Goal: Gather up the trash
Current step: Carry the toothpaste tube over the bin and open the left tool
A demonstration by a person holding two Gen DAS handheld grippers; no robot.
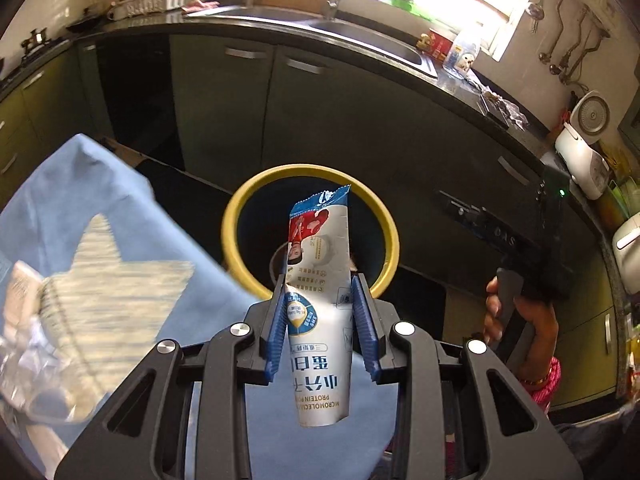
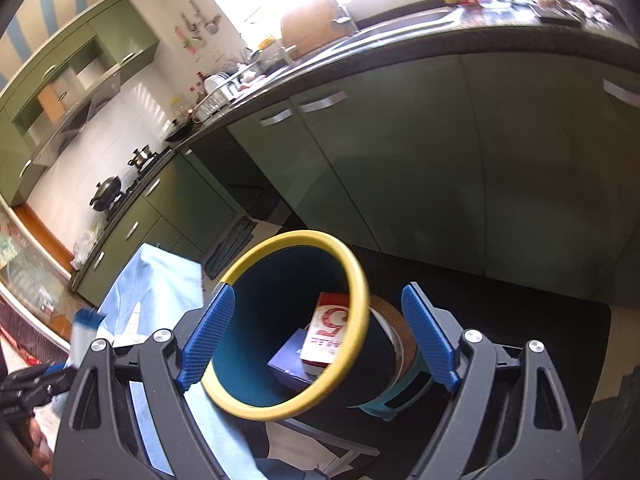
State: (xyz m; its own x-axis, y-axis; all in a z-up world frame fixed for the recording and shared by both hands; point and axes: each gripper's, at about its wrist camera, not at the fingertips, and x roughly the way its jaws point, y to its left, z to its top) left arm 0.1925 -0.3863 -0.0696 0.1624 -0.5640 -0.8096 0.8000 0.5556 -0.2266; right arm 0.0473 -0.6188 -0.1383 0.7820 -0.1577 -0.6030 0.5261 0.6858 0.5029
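Note:
A white and blue powder sachet (image 1: 320,280) stands upright between the blue pads of my left gripper (image 1: 319,282), which is shut on its middle. Right behind it is the open mouth of a small dark bin with a yellow rim (image 1: 240,208). In the right wrist view the bin (image 2: 356,280) lies tilted toward the camera between the wide-set pads of my right gripper (image 2: 319,294), which holds it off the floor. A red and white box (image 2: 330,328) and a blue box (image 2: 292,356) lie inside. The sachet (image 2: 84,332) shows blurred at the left edge.
A light blue cloth with a pale star (image 1: 100,240) covers the table at the left, with clear wrappers (image 1: 36,360) on it. Green cabinets (image 2: 400,160) under a dark counter (image 1: 360,36) with a sink run behind. A person's hand (image 1: 520,320) grips the right tool's handle.

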